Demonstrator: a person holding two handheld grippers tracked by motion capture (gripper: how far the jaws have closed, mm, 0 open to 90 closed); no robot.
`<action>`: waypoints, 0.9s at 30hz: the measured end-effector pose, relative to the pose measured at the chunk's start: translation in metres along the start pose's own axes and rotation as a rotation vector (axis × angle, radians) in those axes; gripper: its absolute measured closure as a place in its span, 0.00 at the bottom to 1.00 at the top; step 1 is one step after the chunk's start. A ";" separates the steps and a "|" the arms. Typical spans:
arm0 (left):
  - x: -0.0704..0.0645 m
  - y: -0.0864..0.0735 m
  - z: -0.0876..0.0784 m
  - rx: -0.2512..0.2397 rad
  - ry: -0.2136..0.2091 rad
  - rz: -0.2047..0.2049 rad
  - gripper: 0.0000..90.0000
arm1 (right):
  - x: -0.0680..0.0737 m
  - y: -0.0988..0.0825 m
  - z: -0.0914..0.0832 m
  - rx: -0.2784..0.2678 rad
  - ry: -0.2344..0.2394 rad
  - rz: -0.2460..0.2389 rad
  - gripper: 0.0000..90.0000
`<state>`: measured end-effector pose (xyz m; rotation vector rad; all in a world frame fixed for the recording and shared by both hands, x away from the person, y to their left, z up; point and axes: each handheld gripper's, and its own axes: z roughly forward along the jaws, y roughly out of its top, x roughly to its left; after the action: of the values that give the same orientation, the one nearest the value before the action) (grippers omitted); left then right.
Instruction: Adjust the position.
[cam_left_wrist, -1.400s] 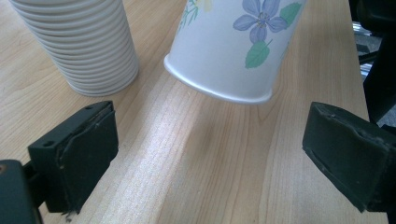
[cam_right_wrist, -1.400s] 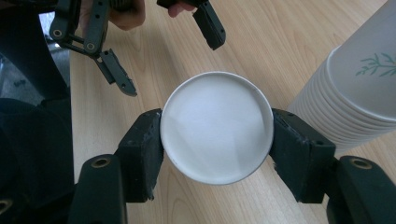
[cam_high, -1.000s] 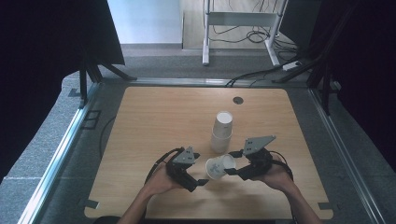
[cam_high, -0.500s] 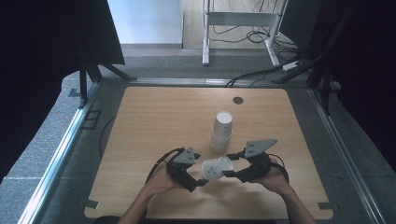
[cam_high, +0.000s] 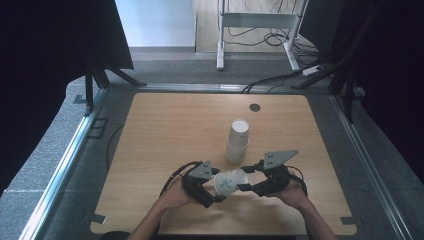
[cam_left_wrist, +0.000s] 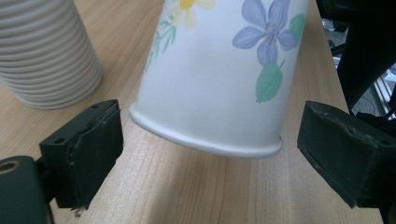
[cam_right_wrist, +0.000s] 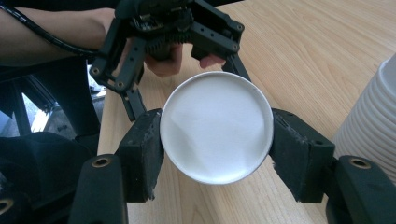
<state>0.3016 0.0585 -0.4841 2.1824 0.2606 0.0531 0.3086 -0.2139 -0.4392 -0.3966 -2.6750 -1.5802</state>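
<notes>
A white paper cup (cam_high: 231, 181) printed with flowers lies on its side in the air just above the wooden table (cam_high: 170, 130), between my two grippers. My right gripper (cam_high: 244, 179) is shut on its mouth end; in the right gripper view both pads press the rim of the cup (cam_right_wrist: 215, 126). My left gripper (cam_high: 219, 187) faces it from the left. In the left gripper view the cup's base (cam_left_wrist: 210, 93) sits between the left gripper's (cam_left_wrist: 212, 140) jaws with a gap on each side. Those jaws have just been closing, and the pads are not touching the cup.
A tall stack of white paper cups (cam_high: 237, 140) stands just behind the grippers, and its ribbed rims (cam_left_wrist: 46, 51) are close to the left jaw. A small dark disc (cam_high: 255, 107) sits near the table's far edge. The near table edge is close below the hands.
The right gripper has carried the cup leftward, so its base now sits between the left gripper's jaws. The left jaws stand slightly narrower.
</notes>
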 end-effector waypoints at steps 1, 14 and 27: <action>0.000 0.000 0.001 0.004 0.000 0.010 0.08 | 0.000 0.000 0.000 -0.002 0.001 0.000 0.42; -0.003 0.002 0.006 0.008 0.004 0.041 0.17 | -0.001 -0.001 0.001 -0.011 0.032 0.004 0.42; -0.004 0.003 0.005 0.011 0.028 0.046 0.34 | -0.005 -0.003 -0.001 -0.002 0.039 0.011 0.42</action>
<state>0.2990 0.0520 -0.4837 2.1998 0.2272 0.1089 0.3126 -0.2173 -0.4417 -0.3752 -2.6384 -1.5705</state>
